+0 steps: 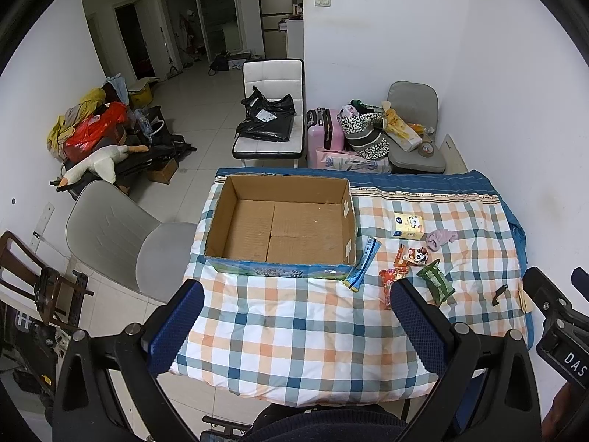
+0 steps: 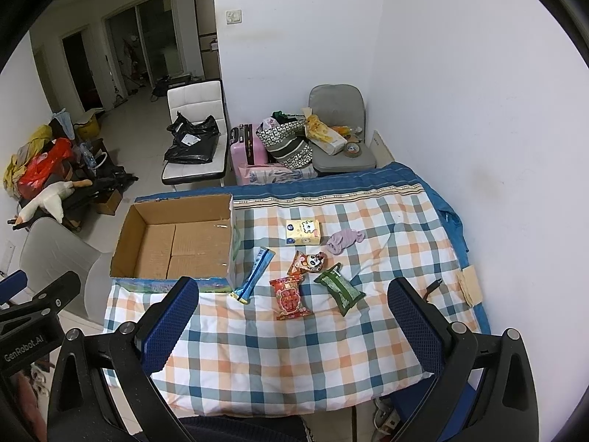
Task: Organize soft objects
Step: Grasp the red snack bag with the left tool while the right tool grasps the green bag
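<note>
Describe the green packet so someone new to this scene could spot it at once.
On the checked quilt, look right of the cardboard box at the cluster of small items. The green packet lies nearest the right gripper, just right of the red packet; it is the only dark green one.

Black gripper [image 2: 292, 305] frames, blue textured pads [image 2: 171, 326]

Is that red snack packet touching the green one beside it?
Apart. The right wrist view shows a strip of checked cloth between the red packet and the green packet.
</note>
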A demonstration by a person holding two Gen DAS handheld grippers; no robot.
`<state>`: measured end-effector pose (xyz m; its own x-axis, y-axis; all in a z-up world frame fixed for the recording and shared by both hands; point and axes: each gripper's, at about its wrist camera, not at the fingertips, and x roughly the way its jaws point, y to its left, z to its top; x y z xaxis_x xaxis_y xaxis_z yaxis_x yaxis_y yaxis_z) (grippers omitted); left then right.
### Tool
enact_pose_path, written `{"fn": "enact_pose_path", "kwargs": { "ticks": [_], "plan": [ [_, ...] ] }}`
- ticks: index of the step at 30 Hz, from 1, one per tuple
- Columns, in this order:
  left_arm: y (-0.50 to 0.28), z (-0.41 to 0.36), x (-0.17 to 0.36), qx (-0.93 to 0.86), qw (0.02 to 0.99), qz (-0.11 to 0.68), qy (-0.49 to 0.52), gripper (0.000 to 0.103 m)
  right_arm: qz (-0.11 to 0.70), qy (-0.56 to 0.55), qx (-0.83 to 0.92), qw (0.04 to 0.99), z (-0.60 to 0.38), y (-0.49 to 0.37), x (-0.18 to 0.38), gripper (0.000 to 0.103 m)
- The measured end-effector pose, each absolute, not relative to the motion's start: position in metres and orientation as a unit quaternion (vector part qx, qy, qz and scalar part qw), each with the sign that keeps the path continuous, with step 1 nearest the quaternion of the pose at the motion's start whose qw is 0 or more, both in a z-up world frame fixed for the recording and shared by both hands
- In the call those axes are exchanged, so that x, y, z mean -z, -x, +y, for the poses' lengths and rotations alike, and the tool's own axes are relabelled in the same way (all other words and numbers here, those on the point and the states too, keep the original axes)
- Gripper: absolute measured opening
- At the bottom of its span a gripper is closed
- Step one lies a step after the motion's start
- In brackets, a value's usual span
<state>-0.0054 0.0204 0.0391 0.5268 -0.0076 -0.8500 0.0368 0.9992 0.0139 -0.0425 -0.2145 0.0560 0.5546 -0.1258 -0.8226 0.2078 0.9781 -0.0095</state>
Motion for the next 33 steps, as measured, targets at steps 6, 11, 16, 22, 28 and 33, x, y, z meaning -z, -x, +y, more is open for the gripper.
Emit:
{"fn": "enact_pose_path", "kwargs": {
  "ticks": [6,11,16,22,28,33],
  "plan": [
    [-0.011,0.012,-0.037,0.024,0.874,0.485,-0.017,0.103,0.472,-0.053,0.098,0.874,-0.215,0.039,-0.055,0.103],
    [-0.053,-0.028,0.007,0.04,0.867,0.495,-0.04,0.103,0.5,-0.081,0.115,0.855,-0.235,0.019,-0.037,0.103],
    [-0.098,-0.08,0.077,0.081,0.837,0.538,-0.06,0.103,0.542,-0.117,0.143,0.82,-0.293,-0.019,0.025,0.103],
    [-0.135,-0.148,0.165,0.128,0.781,0.607,-0.07,0.099,0.624,-0.15,0.117,0.758,-0.351,-0.063,0.143,0.103],
    [-0.16,-0.201,0.268,0.132,0.707,0.688,-0.095,0.088,0.684,-0.112,0.075,0.717,-0.4,-0.111,0.269,0.102],
    [-0.165,-0.225,0.346,0.125,0.649,0.746,-0.085,0.087,0.727,-0.097,0.018,0.68,-0.406,-0.14,0.351,0.093]
  ]
}}
